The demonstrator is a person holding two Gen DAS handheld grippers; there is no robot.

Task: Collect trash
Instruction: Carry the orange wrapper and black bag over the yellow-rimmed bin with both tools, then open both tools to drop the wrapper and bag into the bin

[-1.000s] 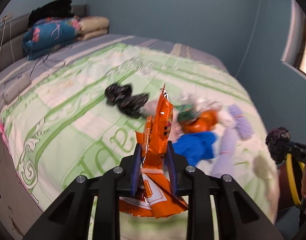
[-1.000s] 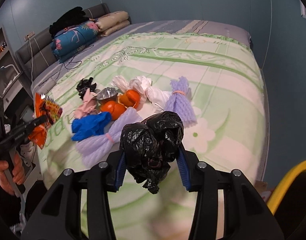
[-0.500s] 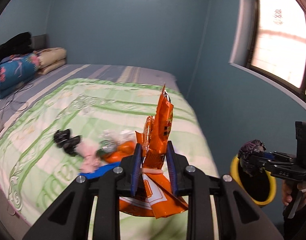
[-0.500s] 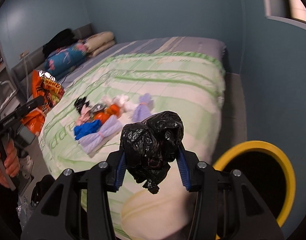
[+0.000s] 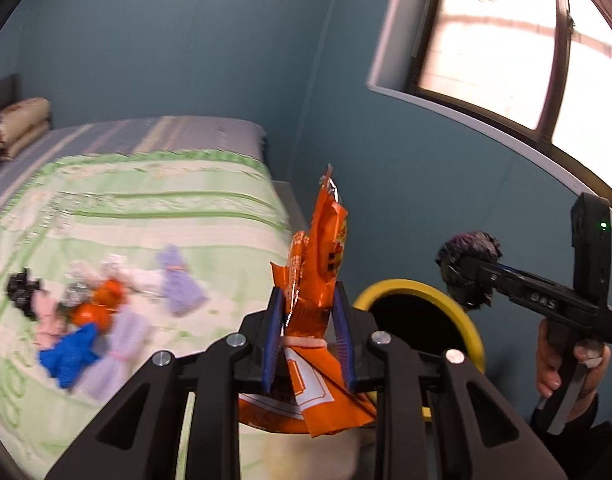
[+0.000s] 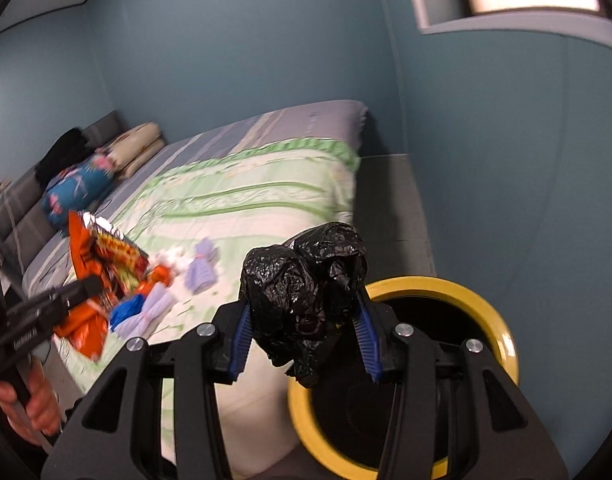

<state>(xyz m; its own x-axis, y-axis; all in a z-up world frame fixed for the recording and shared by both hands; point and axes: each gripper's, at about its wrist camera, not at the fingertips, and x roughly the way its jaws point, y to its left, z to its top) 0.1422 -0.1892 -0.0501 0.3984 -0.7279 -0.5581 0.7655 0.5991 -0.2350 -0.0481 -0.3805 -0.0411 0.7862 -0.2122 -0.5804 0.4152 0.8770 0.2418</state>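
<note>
The left gripper point(image 5: 308, 332) is clamped on an orange snack wrapper point(image 5: 318, 264) that stands upright between its blue pads, just beside the yellow-rimmed bin point(image 6: 502, 344) at the foot of the bed point(image 5: 154, 208). The right gripper point(image 6: 304, 332) is closed on a crumpled black plastic bag point(image 6: 306, 280) — held above the bin's dark mouth. More trash — blue, orange and lilac bundles point(image 5: 178, 284) — lies on the bed, well apart from the bin.

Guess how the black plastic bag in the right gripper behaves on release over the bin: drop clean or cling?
The crumpled black plastic bag looks light and floppy, bulging past the right gripper. It probably falls slowly and may snag on the ribbed pads. It sits partly over the yellow-rimmed bin, so likely lands inside.
</note>
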